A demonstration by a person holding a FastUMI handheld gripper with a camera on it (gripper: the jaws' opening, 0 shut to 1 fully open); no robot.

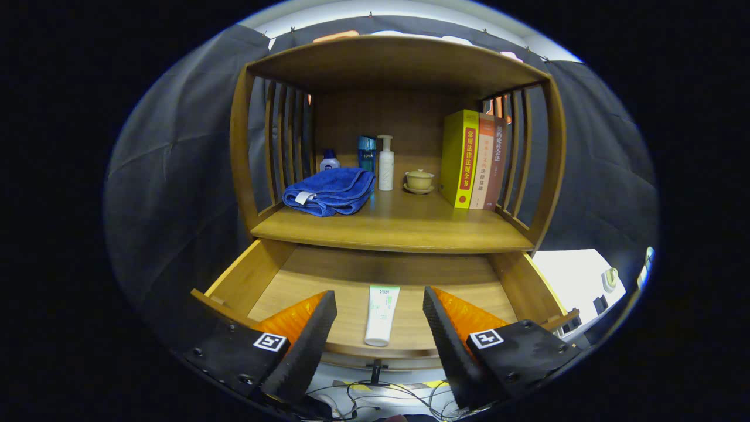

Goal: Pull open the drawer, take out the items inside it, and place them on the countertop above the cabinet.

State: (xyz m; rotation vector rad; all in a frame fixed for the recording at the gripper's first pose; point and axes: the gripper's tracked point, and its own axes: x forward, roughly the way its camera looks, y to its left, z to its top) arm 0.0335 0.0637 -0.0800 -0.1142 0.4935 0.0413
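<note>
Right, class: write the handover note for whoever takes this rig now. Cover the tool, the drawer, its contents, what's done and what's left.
Tool: open, empty, fingers either side of the tube without touching it.
Drawer: pulled open.
Tube: white and green, lying flat on the drawer floor, cap toward the drawer front; the one item visible inside.
Countertop: carries a blue towel, bottles, a lidded cup and books.
Done: drawer opened.
Left: grip the tube, lift it out, set it on the countertop.

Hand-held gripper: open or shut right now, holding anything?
Hand-held gripper: open, holding nothing; the white tube lies in the open drawer between its fingers, untouched.
</note>
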